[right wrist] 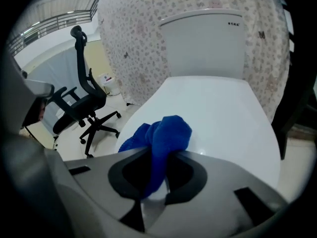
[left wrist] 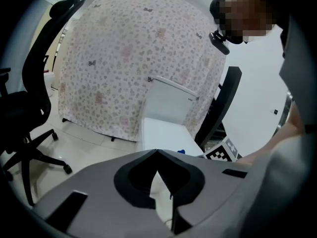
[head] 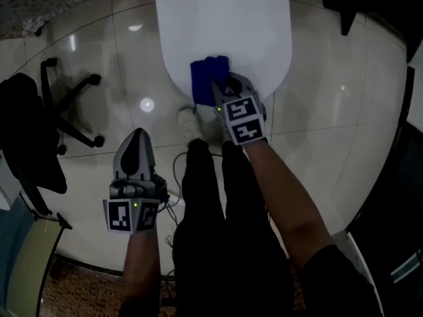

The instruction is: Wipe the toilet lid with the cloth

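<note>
A white toilet lid (head: 225, 25) lies closed at the top centre of the head view. My right gripper (head: 221, 88) is shut on a blue cloth (head: 206, 76), which rests bunched on the lid's near edge. In the right gripper view the cloth (right wrist: 161, 138) bulges out past the jaws onto the lid (right wrist: 218, 118), with the white cistern (right wrist: 205, 41) behind. My left gripper (head: 135, 152) hangs shut and empty over the floor, to the left of the person's legs. In its own view the jaw tips (left wrist: 157, 151) meet, and the toilet lid (left wrist: 163, 135) shows beyond.
A black office chair (head: 39, 124) stands on the glossy tiled floor at the left. A floral fabric cover (left wrist: 133, 58) hangs behind the toilet. A cable (head: 177, 170) lies on the floor by the person's legs. Dark furniture (head: 390, 12) stands at the right.
</note>
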